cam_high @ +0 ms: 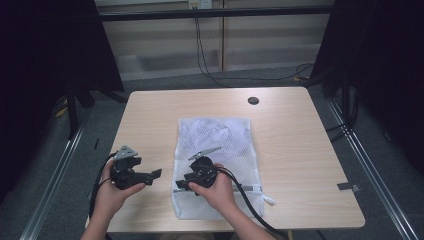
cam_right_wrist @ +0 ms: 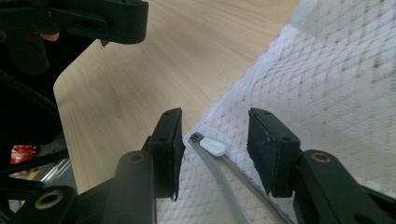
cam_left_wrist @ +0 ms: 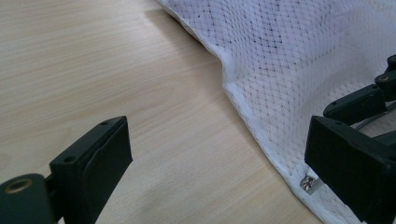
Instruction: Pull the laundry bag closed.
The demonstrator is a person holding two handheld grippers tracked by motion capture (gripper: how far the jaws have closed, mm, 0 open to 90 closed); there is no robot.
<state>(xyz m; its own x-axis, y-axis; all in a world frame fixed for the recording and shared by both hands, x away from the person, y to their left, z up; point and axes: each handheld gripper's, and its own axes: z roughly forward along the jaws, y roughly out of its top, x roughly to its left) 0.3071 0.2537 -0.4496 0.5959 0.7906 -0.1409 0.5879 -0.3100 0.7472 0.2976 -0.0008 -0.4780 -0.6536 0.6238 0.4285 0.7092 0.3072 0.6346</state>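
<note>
Right claw half-open astride zipper pull; left claw wide beside mesh bag.

A recording lab or studio: a plain light-wood bench stands on grey carpet, flanked by black curtains on stands, with metal floor rails alongside and cables trailing down the pale panelled back wall.

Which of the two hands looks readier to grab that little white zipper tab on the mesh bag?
The right. The right gripper already has the zipper tab between its open jaws at the mesh bag's edge, not yet pinched. The left gripper is beside the bag, over the table.
</note>
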